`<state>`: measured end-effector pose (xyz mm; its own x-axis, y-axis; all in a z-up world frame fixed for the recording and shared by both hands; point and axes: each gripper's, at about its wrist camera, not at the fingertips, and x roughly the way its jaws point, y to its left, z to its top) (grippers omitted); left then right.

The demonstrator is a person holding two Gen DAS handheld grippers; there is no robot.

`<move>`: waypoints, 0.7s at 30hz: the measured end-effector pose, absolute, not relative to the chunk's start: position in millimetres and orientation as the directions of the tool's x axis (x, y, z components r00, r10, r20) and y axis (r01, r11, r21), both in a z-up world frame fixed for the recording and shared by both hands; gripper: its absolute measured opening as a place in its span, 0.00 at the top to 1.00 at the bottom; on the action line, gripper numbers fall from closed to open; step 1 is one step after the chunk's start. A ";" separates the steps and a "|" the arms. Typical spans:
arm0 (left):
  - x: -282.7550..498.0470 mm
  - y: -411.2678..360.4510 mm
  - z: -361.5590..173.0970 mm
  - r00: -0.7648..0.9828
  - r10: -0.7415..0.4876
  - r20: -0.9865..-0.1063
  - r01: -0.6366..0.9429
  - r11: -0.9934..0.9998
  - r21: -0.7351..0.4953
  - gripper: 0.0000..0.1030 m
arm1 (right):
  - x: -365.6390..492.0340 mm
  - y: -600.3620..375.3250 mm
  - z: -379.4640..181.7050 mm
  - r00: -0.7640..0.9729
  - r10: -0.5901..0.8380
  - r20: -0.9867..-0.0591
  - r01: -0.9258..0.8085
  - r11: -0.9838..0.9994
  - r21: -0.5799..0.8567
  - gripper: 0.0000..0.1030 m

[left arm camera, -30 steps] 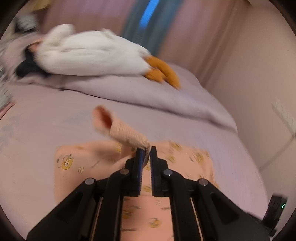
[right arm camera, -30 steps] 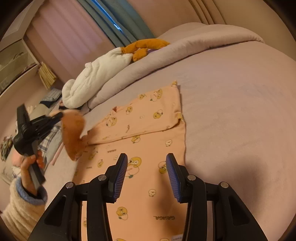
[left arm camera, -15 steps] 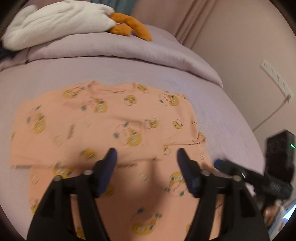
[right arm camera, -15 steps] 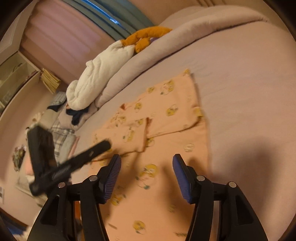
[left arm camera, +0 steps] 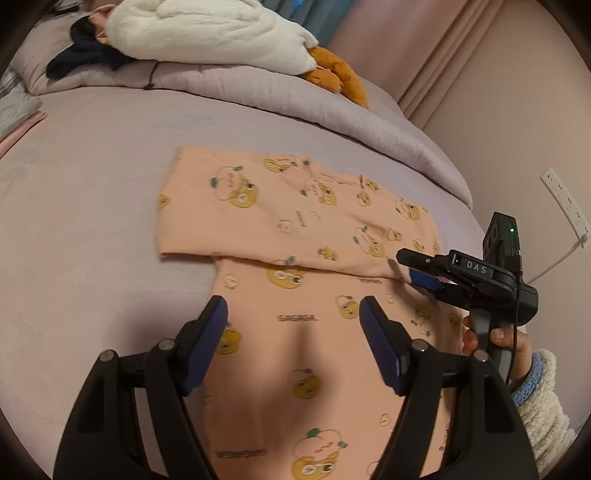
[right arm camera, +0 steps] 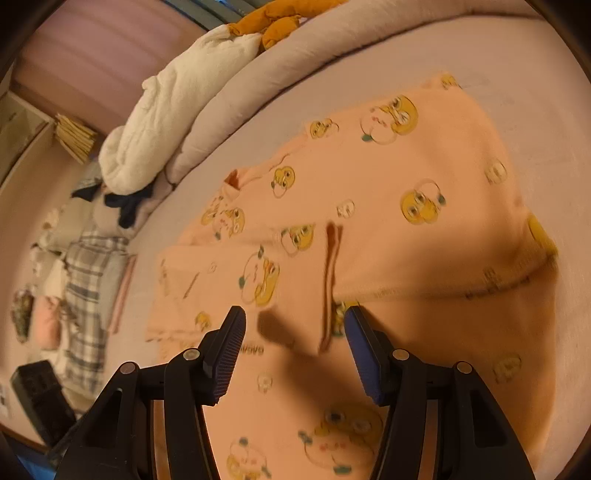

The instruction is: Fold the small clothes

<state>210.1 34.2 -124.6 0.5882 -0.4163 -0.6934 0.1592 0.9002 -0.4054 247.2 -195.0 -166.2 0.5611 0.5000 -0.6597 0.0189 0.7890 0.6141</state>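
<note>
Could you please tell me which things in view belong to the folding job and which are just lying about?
Part of the job:
- peach printed garment, flat on the bed, both sleeves folded across
- left gripper, jaws open above it
- right gripper, jaws open

Just lying about:
- white plush toy with orange feet
- lilac duvet
- checked cloth
- dark garment

A white plush toy point(left arm camera: 207, 33) with orange feet point(left arm camera: 338, 75) lies on a rolled lilac duvet point(left arm camera: 295, 96) at the far side of the bed point(left arm camera: 74, 221). Pink curtains point(left arm camera: 424, 55) hang behind; a power strip point(left arm camera: 563, 201) is on the wall. Plaid fabric point(right arm camera: 88, 295) lies beside the bed.
</note>
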 end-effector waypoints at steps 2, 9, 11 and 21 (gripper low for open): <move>208.4 41.1 -128.0 0.592 -0.410 -0.693 0.139 0.900 -0.414 0.27 | 244.6 -194.6 -167.5 0.559 0.509 -0.654 0.030 0.776 0.630 0.56; 208.0 53.3 -134.4 0.586 -0.423 -0.691 0.113 0.887 -0.448 0.26 | 241.6 -190.0 -158.5 0.564 0.461 -0.685 -0.010 0.833 0.553 0.95; 207.8 54.1 -134.7 0.582 -0.420 -0.697 0.113 0.890 -0.442 0.26 | 241.5 -190.3 -144.3 0.575 0.454 -0.681 -0.044 0.848 0.529 0.95; 210.5 58.5 -134.8 0.592 -0.407 -0.696 0.107 0.895 -0.432 0.26 | 233.9 -265.5 -94.9 0.700 0.294 -0.650 0.042 0.892 0.449 0.95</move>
